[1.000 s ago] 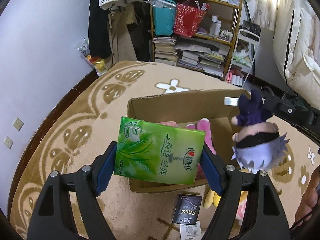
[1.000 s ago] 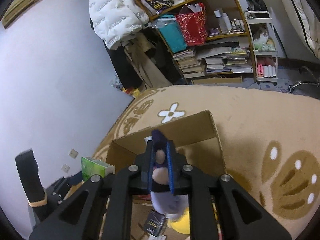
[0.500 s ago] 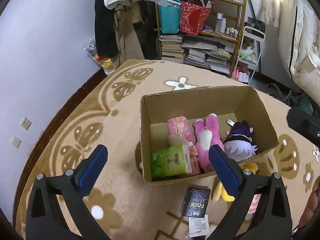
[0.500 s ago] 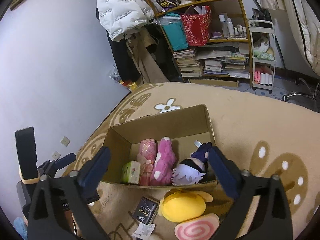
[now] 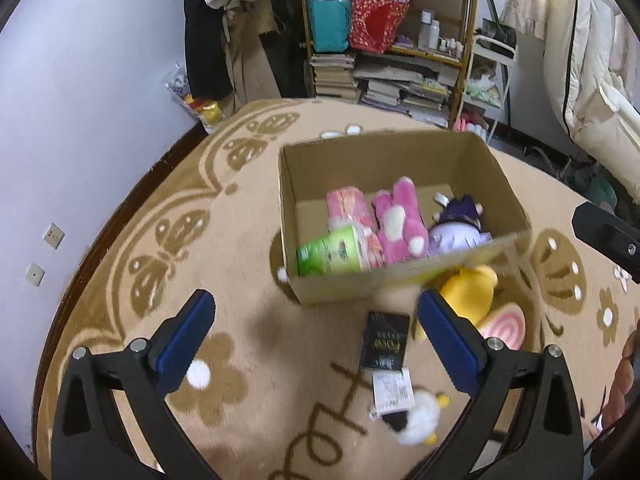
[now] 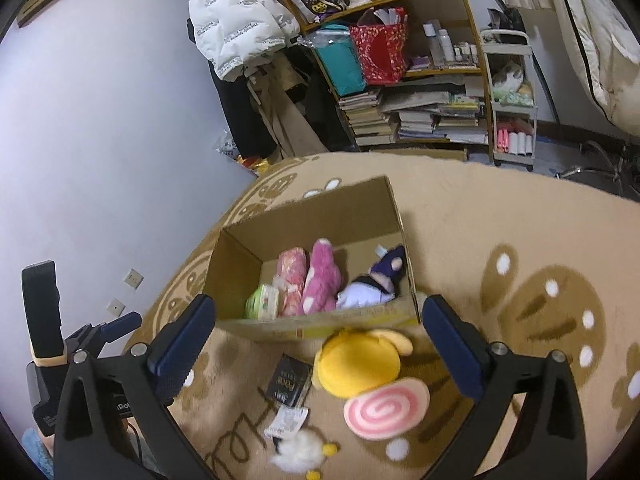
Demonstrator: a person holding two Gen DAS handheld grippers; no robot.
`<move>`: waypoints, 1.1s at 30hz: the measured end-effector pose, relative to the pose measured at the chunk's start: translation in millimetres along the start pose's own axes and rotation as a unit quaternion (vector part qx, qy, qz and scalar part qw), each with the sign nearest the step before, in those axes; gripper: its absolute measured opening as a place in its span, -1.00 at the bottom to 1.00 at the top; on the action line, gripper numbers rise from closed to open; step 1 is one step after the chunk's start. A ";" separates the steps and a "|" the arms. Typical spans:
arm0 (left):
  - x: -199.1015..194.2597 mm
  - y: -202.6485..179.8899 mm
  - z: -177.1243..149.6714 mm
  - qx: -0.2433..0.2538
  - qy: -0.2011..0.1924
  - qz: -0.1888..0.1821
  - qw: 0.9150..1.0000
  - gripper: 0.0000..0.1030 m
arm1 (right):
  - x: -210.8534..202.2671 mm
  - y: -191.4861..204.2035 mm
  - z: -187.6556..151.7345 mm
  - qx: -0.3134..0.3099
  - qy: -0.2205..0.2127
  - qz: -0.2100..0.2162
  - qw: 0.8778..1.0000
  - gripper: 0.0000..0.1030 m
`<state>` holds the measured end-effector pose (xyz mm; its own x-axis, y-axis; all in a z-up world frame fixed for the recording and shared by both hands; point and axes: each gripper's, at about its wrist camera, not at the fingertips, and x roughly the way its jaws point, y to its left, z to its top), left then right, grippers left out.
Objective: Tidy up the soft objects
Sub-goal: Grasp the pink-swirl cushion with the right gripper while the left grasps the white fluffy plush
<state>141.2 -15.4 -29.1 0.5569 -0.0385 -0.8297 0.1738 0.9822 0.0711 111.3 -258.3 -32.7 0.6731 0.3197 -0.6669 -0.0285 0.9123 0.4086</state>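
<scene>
An open cardboard box (image 5: 460, 160) (image 6: 360, 204) stands on the carpet. Inside lie a green tissue pack (image 5: 330, 254) (image 6: 264, 302), a pink pack (image 5: 348, 210) (image 6: 292, 270), a pink plush (image 5: 398, 222) (image 6: 322, 276) and a purple-hatted doll (image 5: 460, 228) (image 6: 374, 284). In front of the box lie a yellow plush (image 5: 470, 288) (image 6: 358, 362), a pink swirl cushion (image 5: 504, 326) (image 6: 386, 406), a black pack (image 5: 384, 340) (image 6: 290, 378) and a small white plush (image 5: 418, 420) (image 6: 298, 450). My left gripper (image 5: 314, 334) and right gripper (image 6: 316, 340) are both open and empty, above the carpet in front of the box.
A wooden shelf (image 6: 440, 64) with books and bags stands at the far wall, with hanging coats (image 6: 240, 20) to its left. A white cart (image 6: 514, 120) is beside the shelf. White bedding (image 5: 592, 60) is at the right. The left gripper's body (image 6: 60, 360) shows at lower left.
A second ago my left gripper held the green tissue pack and my right held the doll. Both now lie in the box, both grippers have opened and pulled back toward the near carpet.
</scene>
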 end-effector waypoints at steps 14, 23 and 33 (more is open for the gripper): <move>19.1 -18.3 -49.6 -0.010 0.073 -0.044 0.996 0.95 | 8.5 -15.3 -46.5 0.014 0.051 -0.011 0.999 1.00; 57.2 -36.6 -72.9 0.002 0.134 -0.054 0.989 0.95 | 37.6 -31.7 -67.8 0.031 0.102 -0.036 0.994 1.00; 88.4 -48.1 -85.9 0.003 0.188 -0.071 0.980 0.95 | 67.6 -47.9 -81.7 0.038 0.138 -0.060 0.988 0.96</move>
<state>112.4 -50.3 -153.4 0.1881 -0.1037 -0.9767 0.2339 0.9705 -0.0580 97.7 -259.5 -148.2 0.4405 0.2780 -0.8536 0.1011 0.9294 0.3548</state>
